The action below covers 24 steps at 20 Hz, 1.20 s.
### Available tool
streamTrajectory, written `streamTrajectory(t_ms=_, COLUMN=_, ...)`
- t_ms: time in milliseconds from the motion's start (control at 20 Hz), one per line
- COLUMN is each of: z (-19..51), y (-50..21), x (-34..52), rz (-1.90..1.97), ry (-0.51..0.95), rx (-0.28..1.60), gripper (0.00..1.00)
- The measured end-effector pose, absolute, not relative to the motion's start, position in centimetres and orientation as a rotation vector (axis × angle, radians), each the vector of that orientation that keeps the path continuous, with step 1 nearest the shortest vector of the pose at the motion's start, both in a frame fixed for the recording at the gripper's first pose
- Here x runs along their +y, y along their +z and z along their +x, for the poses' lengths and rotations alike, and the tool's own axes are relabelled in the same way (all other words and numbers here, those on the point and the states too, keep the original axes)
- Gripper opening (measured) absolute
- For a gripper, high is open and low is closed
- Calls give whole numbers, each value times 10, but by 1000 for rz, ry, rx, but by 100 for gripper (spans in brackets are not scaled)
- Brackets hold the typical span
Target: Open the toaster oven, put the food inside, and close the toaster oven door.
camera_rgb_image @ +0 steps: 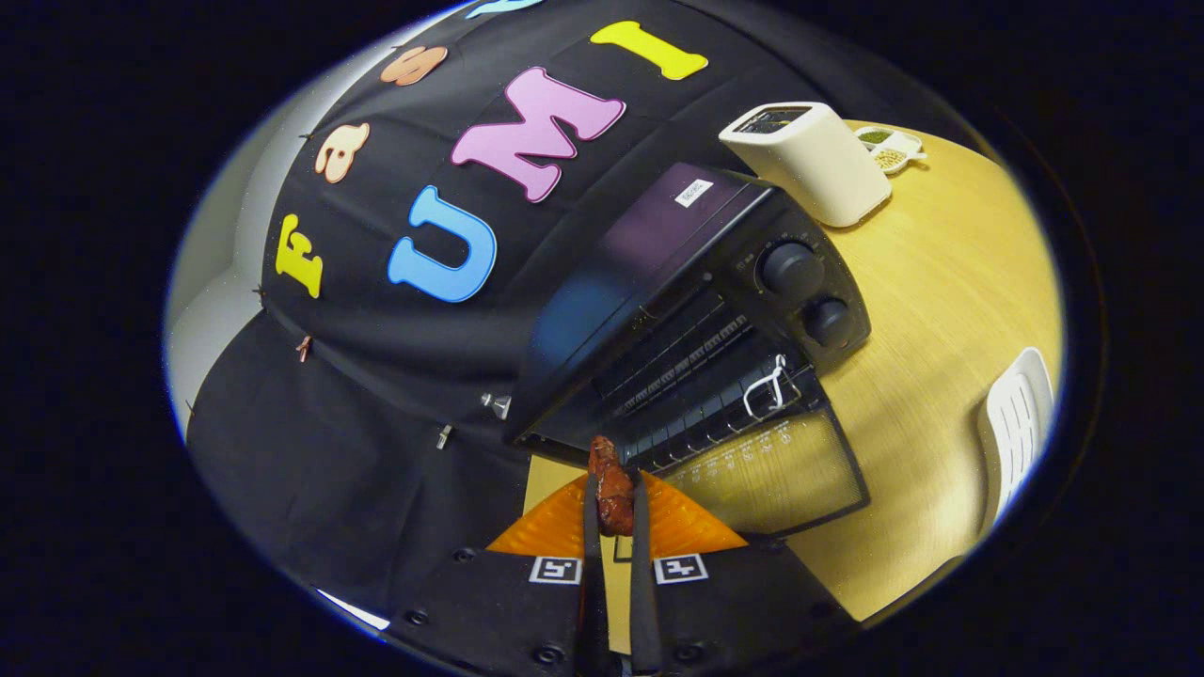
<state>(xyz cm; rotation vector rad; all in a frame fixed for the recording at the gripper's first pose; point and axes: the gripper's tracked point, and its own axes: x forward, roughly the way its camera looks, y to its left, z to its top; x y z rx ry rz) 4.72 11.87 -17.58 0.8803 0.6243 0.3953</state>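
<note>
Food (611, 489), a reddish-brown chunk, is being pinched between the gripper's (613, 512) fingers, pointing toward twelve o'clock; the toaster oven's (696, 310) open mouth is lying just ahead at one o'clock.

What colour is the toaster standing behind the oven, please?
Cream white, seen in the gripper view: toaster, behind the oven.

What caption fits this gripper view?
Gripper shut on food, just ahead of the open toaster oven on the table.
</note>
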Motion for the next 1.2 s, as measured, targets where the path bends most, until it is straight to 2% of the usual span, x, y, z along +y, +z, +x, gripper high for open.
streamTrajectory(t_ms=450, z=114, y=-196, x=132, rz=918, ry=311, rx=439, gripper=13)
streamTrajectory(t_ms=1050, z=139, y=-227, x=136, rz=821, ry=231, rx=449, gripper=13)
streamTrajectory(t_ms=1200, z=141, y=-222, x=135, rz=735, ry=230, rx=425, gripper=19)
